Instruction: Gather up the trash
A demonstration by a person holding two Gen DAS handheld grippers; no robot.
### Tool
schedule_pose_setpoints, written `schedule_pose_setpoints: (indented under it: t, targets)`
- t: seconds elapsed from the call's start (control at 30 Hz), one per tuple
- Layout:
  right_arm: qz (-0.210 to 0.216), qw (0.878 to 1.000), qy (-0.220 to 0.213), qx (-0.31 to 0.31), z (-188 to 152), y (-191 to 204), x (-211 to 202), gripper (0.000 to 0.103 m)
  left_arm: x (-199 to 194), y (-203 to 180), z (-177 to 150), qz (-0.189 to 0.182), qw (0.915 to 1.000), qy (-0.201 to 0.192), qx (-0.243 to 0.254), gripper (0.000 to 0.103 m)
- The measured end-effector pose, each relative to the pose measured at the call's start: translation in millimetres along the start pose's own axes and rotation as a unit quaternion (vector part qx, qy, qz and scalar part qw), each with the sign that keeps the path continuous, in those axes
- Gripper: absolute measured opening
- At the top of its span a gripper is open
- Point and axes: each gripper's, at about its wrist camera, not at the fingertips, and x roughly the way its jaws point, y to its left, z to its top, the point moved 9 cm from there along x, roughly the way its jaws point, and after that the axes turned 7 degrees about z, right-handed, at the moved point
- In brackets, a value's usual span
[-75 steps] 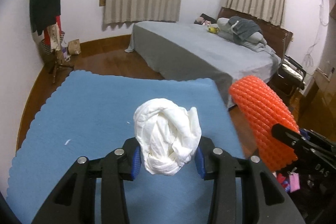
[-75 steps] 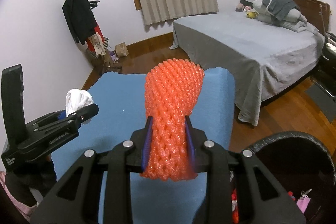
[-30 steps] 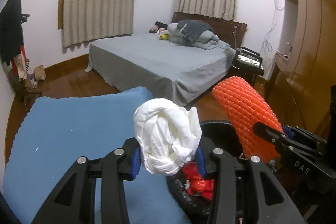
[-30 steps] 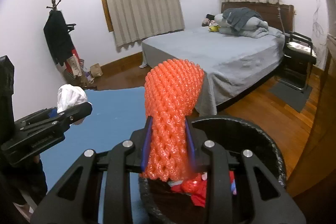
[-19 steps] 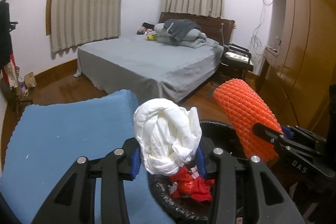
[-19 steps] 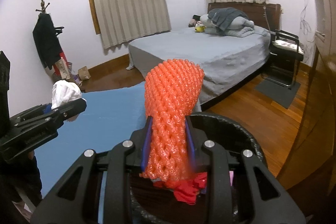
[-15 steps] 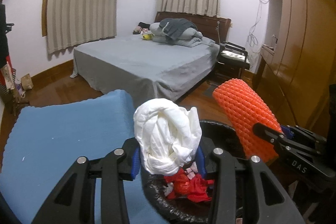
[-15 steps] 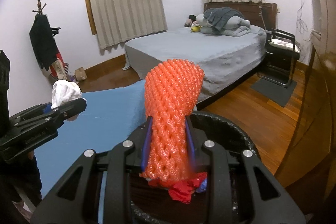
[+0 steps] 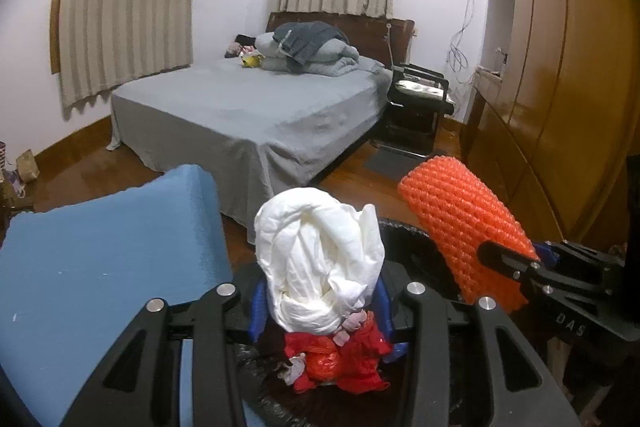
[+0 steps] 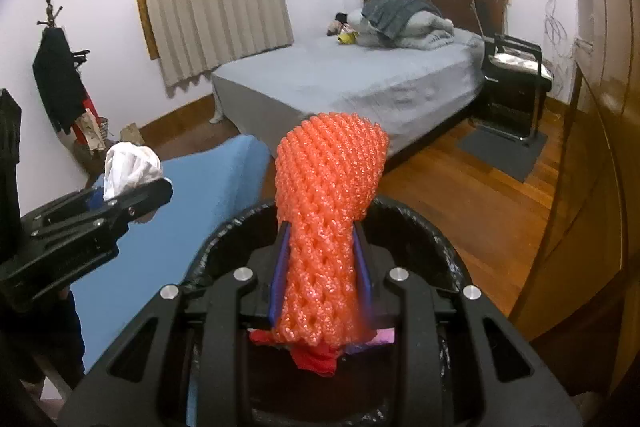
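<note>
My left gripper [image 9: 320, 311] is shut on a crumpled white tissue wad [image 9: 320, 263] and holds it over the near edge of a black-lined trash bin [image 9: 416, 239]. Red trash [image 9: 340, 359] lies inside the bin. My right gripper [image 10: 320, 279] is shut on an orange foam net sleeve [image 10: 328, 195] and holds it above the same bin [image 10: 440, 247]. The orange sleeve [image 9: 464, 227] shows at the right of the left wrist view. The tissue wad [image 10: 128, 167] and left gripper [image 10: 100, 211] show at the left of the right wrist view.
A blue mat-covered table [image 9: 100, 259] lies left of the bin. A grey bed [image 9: 248, 107] stands behind, with a black chair [image 9: 420, 103] beside it. Wooden wardrobe doors [image 9: 560, 67] run along the right. A coat rack [image 10: 60, 83] stands at far left.
Both grippers have swung right from over the blue mat to above the trash bin, still holding the tissue wad and the orange sleeve. The bin and its red trash have come into view below.
</note>
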Motion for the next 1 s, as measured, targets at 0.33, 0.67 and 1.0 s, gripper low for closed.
schedule_pose_setpoints:
  t: [0.33,0.67,1.0]
  targets:
    - [-0.023,0.999,0.038,0.023,-33,-34,36,0.029,48,-24,-16,-0.042,0.9986,0.03,0.012,0.044]
    - [-0.039,0.997,0.054,0.031,-48,-54,54,0.053,67,-23,-29,-0.057,0.997,0.052,0.011,0.066]
    - [-0.054,0.998,0.036,0.027,-44,-53,40,0.086,62,-4,-22,-0.044,0.9981,0.043,-0.002,0.085]
